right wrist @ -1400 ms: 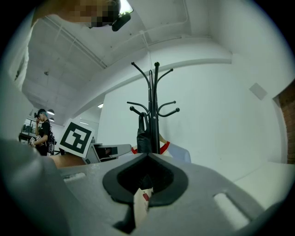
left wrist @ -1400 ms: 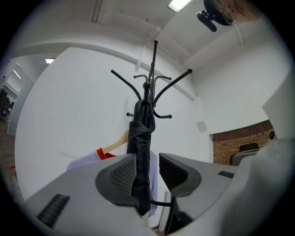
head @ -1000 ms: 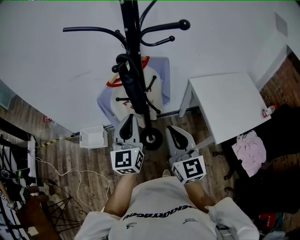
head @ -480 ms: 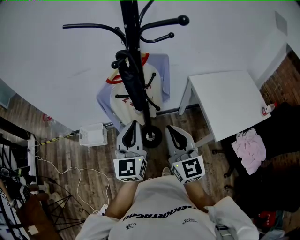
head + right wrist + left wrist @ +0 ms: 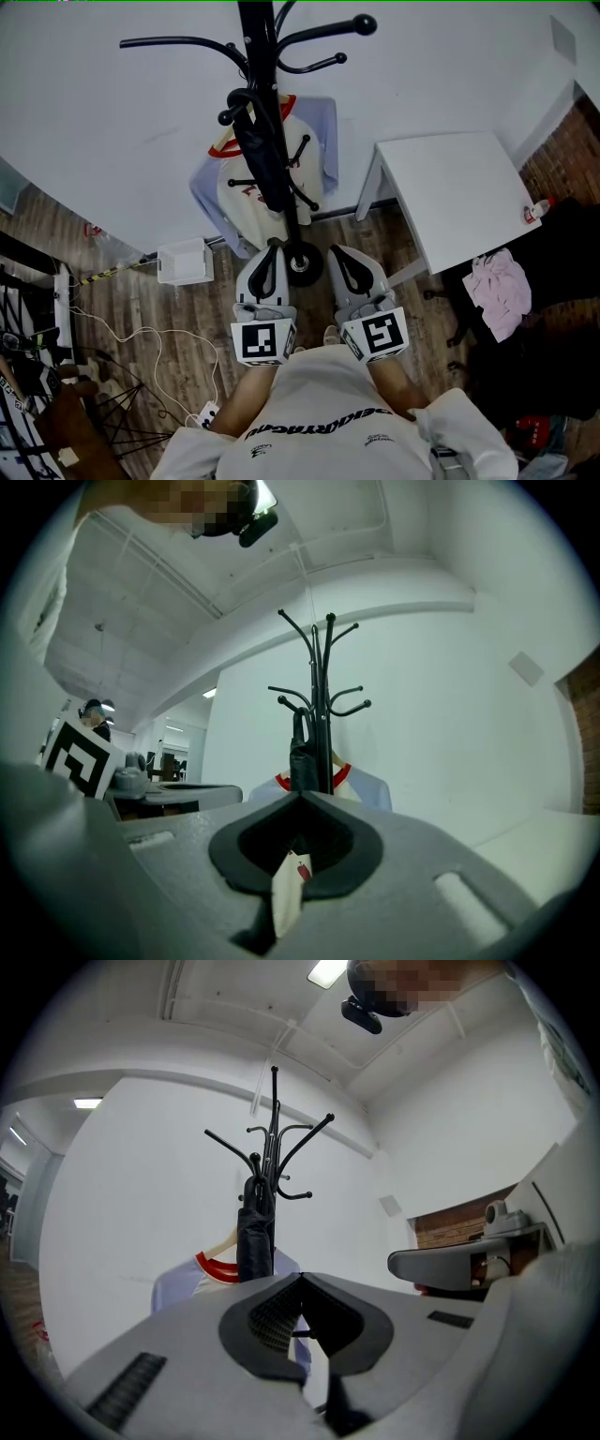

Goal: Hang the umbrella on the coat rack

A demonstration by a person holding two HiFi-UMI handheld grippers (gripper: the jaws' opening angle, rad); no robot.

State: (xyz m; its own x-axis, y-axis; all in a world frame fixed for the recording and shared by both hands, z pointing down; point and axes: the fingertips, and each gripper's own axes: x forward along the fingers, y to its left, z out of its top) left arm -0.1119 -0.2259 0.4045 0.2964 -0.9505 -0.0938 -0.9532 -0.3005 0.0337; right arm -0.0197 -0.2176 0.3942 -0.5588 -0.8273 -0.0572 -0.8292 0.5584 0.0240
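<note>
Rack: black coat rack (image 5: 259,56) by a white wall.
Umbrella: black umbrella (image 5: 261,159), folded, hanging on the rack.
Shirt: shirt (image 5: 314,155) behind the umbrella.
Grippers: left gripper (image 5: 271,251) and right gripper (image 5: 340,253) side by side, near the rack's base.

You held the left gripper (image 5: 271,253) and the right gripper (image 5: 341,256) level and side by side, just apart, in front of your chest, forearms reaching forward. Left jaws were pressed together, nothing between them. Right jaws met tip to tip, likewise empty.
</note>
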